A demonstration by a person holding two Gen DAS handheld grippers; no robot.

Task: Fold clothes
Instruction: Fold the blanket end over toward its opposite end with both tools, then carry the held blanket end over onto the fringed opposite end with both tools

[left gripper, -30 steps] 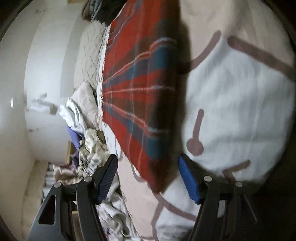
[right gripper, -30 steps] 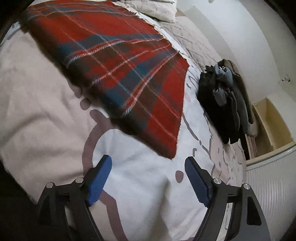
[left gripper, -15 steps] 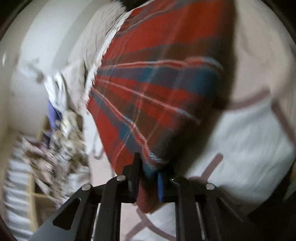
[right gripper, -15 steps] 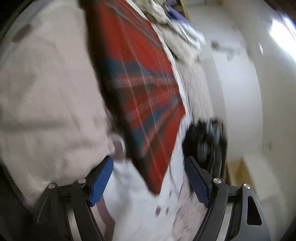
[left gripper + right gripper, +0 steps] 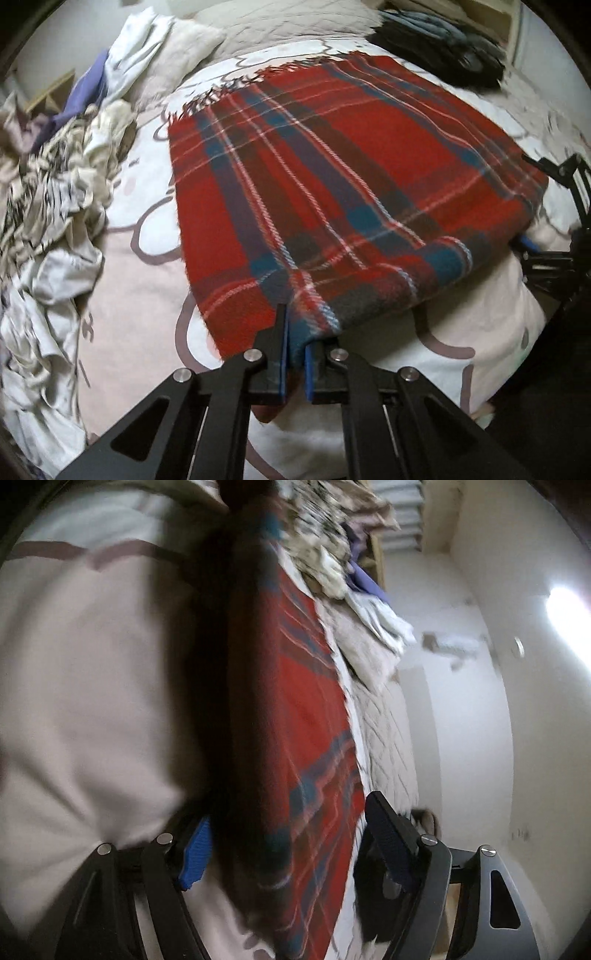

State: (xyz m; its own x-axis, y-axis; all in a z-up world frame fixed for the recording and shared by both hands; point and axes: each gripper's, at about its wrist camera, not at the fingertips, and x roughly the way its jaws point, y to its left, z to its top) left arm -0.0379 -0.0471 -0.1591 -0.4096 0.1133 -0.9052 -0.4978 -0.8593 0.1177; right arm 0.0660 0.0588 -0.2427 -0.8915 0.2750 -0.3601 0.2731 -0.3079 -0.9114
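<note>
The bed (image 5: 140,266), covered in a pale pink and white sheet with brown line drawings, carried everything. On it the red tartan woollen blanket with blue and white stripes (image 5: 332,177) lay spread in the middle, looking already doubled, since its near edge was a rounded fold; at least one more fold seemed due. Its fringed end pointed away toward the pillows, the folded edge toward the camera, and its long axis could not be told for sure, though it seemed to run from the fold to the fringe. A heap of crumpled pale and patterned laundry (image 5: 55,221) on the left side of the bed looked unfolded, so most of the task appeared left, while a dark stack of clothes (image 5: 443,48) near the far right corner may have been finished. The left gripper (image 5: 295,354) was clamped on the blanket's near corner. The right gripper (image 5: 284,845) had just been narrowing, the other near corner between its jaws, with no pad seen pressing it.
</note>
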